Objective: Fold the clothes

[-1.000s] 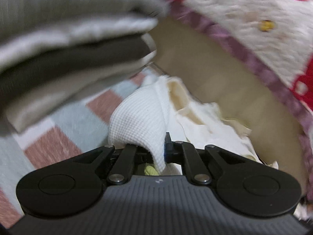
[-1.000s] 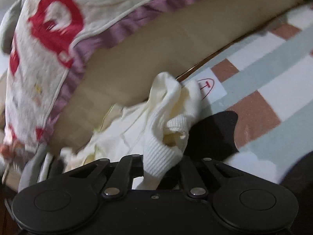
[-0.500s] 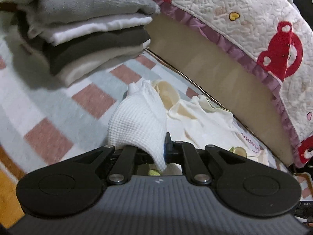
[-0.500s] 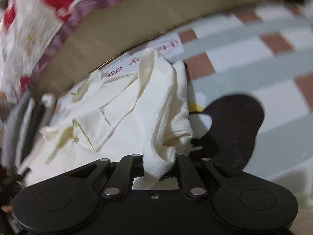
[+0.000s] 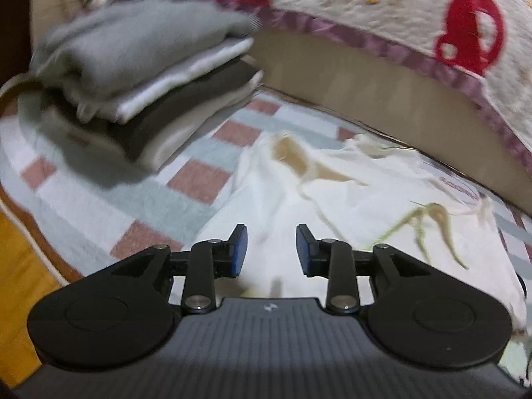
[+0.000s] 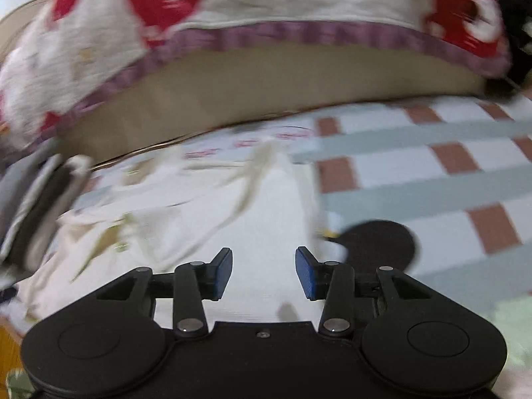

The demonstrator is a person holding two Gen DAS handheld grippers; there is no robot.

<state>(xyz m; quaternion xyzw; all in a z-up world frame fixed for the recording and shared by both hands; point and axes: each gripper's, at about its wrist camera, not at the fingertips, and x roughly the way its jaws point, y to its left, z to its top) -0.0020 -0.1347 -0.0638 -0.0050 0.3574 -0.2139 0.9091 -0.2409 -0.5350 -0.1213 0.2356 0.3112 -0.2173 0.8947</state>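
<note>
The cream garment [image 5: 332, 199] lies spread and rumpled on the checked blanket [image 5: 99, 206], right below both of your grippers, between the stack of folded clothes [image 5: 143, 76] and open blanket. Your left gripper [image 5: 271, 249] tips downward over the garment's near edge; its fingers [image 5: 240, 249] have just been opening and now stand apart, released, with only cloth lying underneath and nothing pinched between them. Your right gripper [image 6: 263, 274] tilts down the same way above the garment [image 6: 232, 232], its fingers [image 6: 306, 274] likewise just parted and gripping nothing.

From your left view, the folded stack sits just beside the garment's far left corner, near the blanket's rounded orange-brown border. Behind the garment runs a tan board [image 5: 382, 99], close to its far edge, and a quilt [image 5: 365, 3] with red prints and a purple trim hangs over that board. From your right view, the blanket [image 6: 432, 179] stretches bare to the right of the garment, save for a dark round shadow just beside the cloth's right edge. The pictures are blurred, so fine folds of the garment cannot be told.
</note>
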